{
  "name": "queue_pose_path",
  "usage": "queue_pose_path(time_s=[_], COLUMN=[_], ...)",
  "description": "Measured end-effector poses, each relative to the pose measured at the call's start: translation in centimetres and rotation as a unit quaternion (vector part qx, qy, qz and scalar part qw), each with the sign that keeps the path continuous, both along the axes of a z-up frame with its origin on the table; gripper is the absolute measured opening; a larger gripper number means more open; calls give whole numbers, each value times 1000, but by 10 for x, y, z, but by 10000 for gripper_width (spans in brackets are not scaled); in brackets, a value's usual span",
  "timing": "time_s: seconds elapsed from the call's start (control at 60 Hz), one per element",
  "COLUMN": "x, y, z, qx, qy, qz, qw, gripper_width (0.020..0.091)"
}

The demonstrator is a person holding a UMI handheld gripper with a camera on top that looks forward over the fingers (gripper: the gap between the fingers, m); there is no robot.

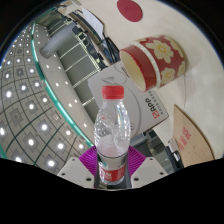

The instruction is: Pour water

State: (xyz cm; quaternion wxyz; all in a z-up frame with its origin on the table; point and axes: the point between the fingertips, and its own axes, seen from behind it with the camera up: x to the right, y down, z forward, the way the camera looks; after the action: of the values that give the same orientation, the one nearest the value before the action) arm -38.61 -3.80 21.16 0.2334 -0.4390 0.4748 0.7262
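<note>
Pink pads (pixel 88 158) of the gripper (pixel 110 172) pinch a capped water bottle (pixel 111 135), lifted and tilted toward the red cup (pixel 157 58); pouring not started.

The bottle (pixel 111 135) is clear, glossy plastic with ribbed walls, a smooth red plastic cap and a shiny red film label low down. The red cup (pixel 156 58) looks like printed paper, a bit glossy. Gripper (pixel 110 172) pads are matt magenta. The desk (pixel 190 135) looks like smooth wood laminate.
</note>
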Motion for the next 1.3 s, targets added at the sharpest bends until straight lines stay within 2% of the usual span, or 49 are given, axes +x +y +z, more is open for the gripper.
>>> queue_pose_path(time_s=[0.183,0.3,0.467,0.633,0.717,0.85,1.1,1.25,1.3], x=[-4,19,85,152,182,226,259,269,268], y=[-9,-13,-5,6,17,44,60,49,54], z=[11,34,82,91,72,5,-96,-131,-130], qx=[27,74,140,175,179,176,166,159,163], qy=[-142,-289,-495,-677,-750,-818,-842,-845,-842], qz=[16,4,-46,-69,-71,-46,16,42,34], qw=[989,954,856,712,633,546,513,509,513], gripper_width=[360,361,362,361,362,360,361,369,386])
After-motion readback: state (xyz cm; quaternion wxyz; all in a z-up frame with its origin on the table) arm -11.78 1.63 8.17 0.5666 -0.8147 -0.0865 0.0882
